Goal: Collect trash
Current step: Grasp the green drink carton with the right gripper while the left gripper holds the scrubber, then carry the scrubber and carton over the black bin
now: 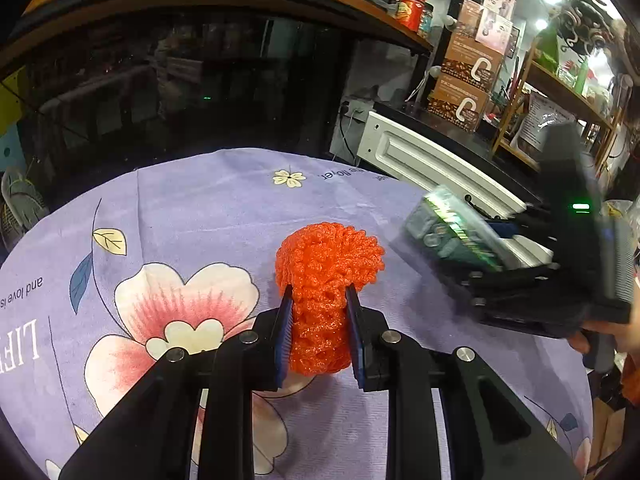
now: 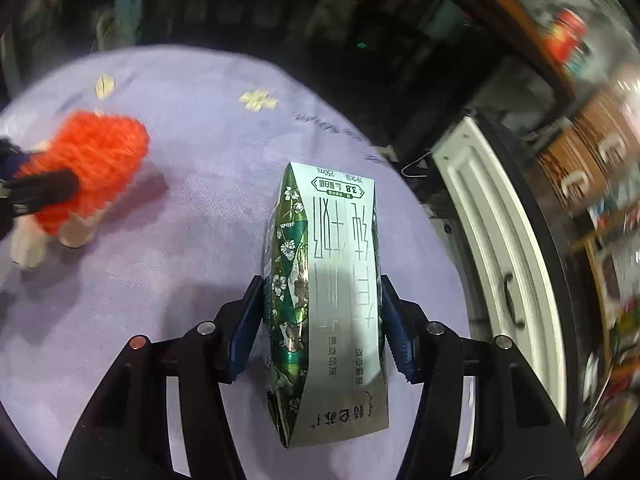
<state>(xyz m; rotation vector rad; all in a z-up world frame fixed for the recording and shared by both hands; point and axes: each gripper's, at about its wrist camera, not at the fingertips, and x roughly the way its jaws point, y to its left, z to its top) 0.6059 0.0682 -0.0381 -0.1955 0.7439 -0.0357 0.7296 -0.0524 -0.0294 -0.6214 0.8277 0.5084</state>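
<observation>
L claw (image 1: 318, 312) clamps orange foam net (image 1: 326, 280); R claw (image 2: 322, 320) pinches milk carton (image 2: 332, 300).

Black claw (image 1: 318, 300), blue ribbed pads (image 1: 285, 320)

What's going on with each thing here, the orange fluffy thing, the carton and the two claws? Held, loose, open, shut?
Orange foam net: squeezed between the left gripper's pads, flared at the far end.
Left gripper: shut on the net, above the purple flowered cloth.
Milk carton: dented, lying lengthwise between the right gripper's pads.
Right gripper: pads at the carton's sides, gripping it.
</observation>
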